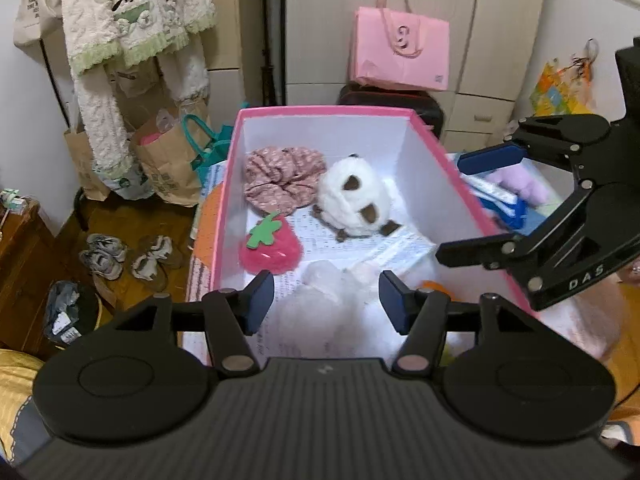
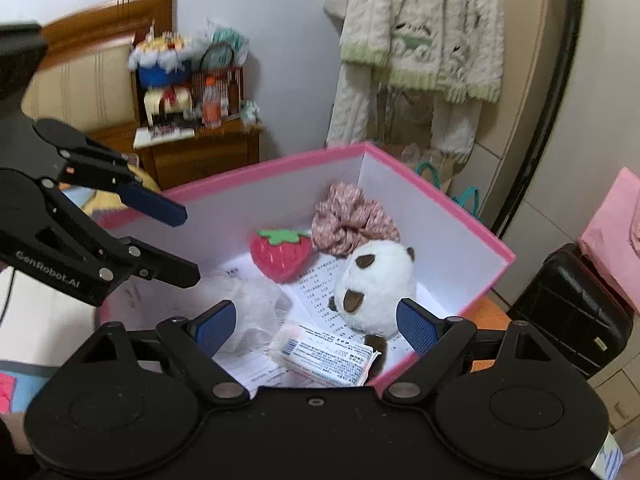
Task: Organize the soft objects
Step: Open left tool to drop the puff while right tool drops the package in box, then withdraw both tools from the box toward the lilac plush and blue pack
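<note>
A white, translucent fluffy pouf (image 1: 320,300), blurred, is seen low in the frame inside the pink-rimmed box (image 1: 224,200), between the part-open left tongs (image 1: 324,300), unheld; the right tongs (image 2: 316,324) are spread wide, empty.

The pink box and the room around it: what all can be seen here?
pink box: one, pink outside, white inside, centre
scrunchie: one, pink patterned, far corner of box
strawberry plush: one, red with green leaf, beside scrunchie
panda plush: one, white and brown, mid box
white mesh item: one, near end of box
wrapped packet: one, near end
pink bag: one, behind box
left tool: open, empty
right tool: open, empty
</note>
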A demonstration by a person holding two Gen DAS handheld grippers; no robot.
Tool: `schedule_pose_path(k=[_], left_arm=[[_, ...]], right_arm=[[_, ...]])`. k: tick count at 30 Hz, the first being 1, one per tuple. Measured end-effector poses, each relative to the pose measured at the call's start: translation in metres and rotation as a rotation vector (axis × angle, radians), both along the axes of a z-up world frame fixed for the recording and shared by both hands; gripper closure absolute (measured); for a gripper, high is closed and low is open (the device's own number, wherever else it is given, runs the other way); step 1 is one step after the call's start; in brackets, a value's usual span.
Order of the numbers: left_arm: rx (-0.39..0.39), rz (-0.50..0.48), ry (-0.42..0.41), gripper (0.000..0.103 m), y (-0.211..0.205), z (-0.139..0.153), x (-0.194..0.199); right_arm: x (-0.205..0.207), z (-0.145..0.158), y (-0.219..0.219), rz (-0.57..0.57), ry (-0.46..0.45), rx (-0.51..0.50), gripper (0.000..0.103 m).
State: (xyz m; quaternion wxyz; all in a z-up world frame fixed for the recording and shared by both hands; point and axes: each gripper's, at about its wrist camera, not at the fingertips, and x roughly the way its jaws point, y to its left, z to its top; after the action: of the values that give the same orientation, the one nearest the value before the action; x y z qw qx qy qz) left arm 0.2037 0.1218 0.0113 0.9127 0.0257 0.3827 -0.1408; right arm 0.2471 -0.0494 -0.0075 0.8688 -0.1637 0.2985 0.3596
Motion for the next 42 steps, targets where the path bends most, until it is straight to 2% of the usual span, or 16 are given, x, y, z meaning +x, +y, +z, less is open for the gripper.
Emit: schedule_pose_path(k=[7, 13, 15, 17, 27, 29, 35, 42], left_arm=[[-0.087, -0.083, 0.060, 0.043, -0.004, 0.026, -0.029], [-0.097, -0.169, 0.077, 0.043, -0.019, 0.042, -0.065], [-0.094, -0.188, 0.075, 0.041, -0.024, 0.046, -0.075], [-0.090, -0.193, 0.067, 0.032, -0.030, 0.051, -0.085], [-0.049, -0.284, 0.036, 0.028, -0.068, 0.059, -0.122], [-0.041, -0.307, 0.034, 0.023, -0.079, 0.058, -0.127], [-0.034, -0.380, 0.042, 0.023, -0.114, 0.054, -0.129], [-0.045, -0.443, 0.090, 0.022, -0.157, 0.040, -0.116]], right_arm=[[-0.038, 0.032, -0.028, -0.020, -0.014, 0.061, 0.013], [-0.076, 0.050, -0.057, -0.018, -0.009, 0.119, 0.013], [-0.088, 0.051, -0.066, -0.022, -0.014, 0.131, 0.013], [-0.102, 0.052, -0.077, -0.031, -0.030, 0.140, 0.013], [-0.160, 0.051, -0.138, -0.133, -0.108, 0.130, 0.013], [-0.170, 0.050, -0.149, -0.157, -0.121, 0.129, 0.013], [-0.192, 0.042, -0.179, -0.206, -0.146, 0.146, 0.013], [-0.198, 0.023, -0.201, -0.219, -0.132, 0.156, 0.012]])
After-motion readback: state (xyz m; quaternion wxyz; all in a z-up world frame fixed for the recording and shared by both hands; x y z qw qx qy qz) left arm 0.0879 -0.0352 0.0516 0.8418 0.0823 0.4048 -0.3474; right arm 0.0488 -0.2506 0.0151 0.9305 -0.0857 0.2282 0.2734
